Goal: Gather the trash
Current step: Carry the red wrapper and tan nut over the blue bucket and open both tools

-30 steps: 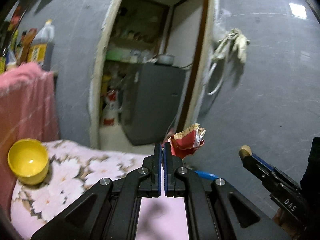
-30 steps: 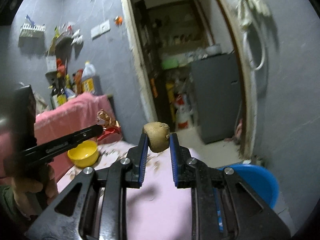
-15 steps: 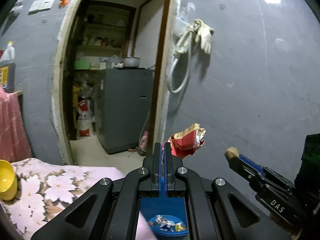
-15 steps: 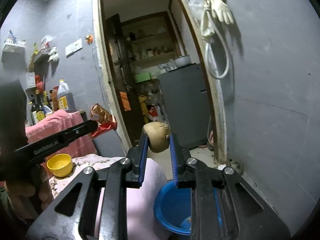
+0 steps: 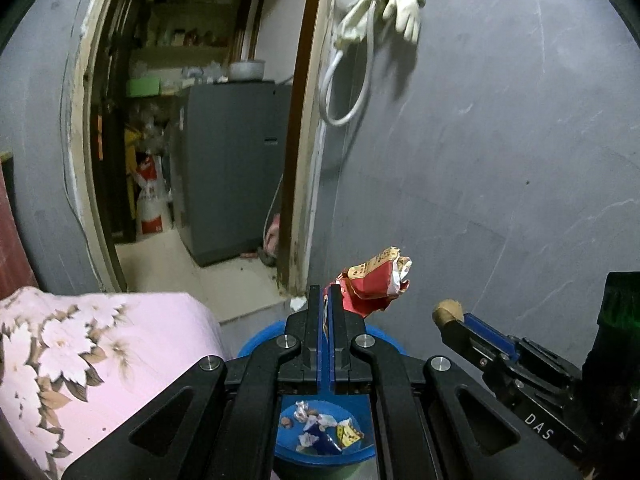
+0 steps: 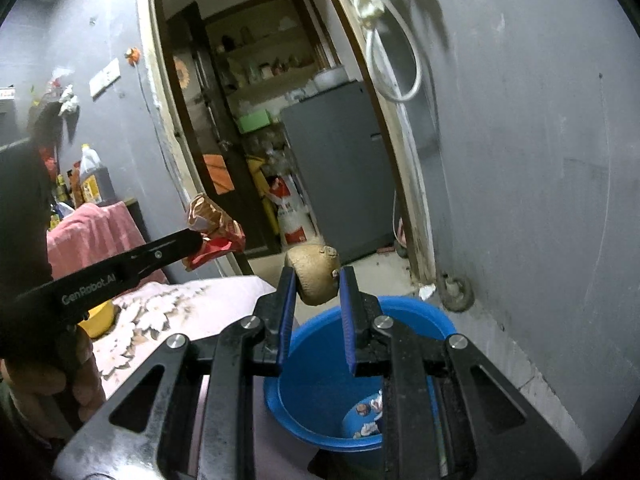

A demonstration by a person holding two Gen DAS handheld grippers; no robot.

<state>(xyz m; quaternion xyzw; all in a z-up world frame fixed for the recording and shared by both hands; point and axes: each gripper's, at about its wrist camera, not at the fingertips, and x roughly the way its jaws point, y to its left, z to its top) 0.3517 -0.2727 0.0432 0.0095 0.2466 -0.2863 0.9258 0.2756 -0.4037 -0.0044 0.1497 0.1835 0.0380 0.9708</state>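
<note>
— Where's the bin (image 6: 408,316)?

— Low centre in both views, straight below both grippers.

— What do they hold?

— The left gripper (image 5: 325,300) is clamped flat on a corner of the wrapper (image 5: 376,282), whose crumpled length sticks up and to the right. The right gripper (image 6: 316,276) pinches the brown lump (image 6: 314,278), roundish, no clear long axis.

— Which is nearer?

— I'd say both are over the rim; the right seems better centred.

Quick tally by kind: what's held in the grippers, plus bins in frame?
Crumpled red wrapper, pinched in the left gripper: 1
Brown round lump, clamped in the right gripper: 1
Blue bucket with scraps in its bottom: 1
Total: 3
</note>
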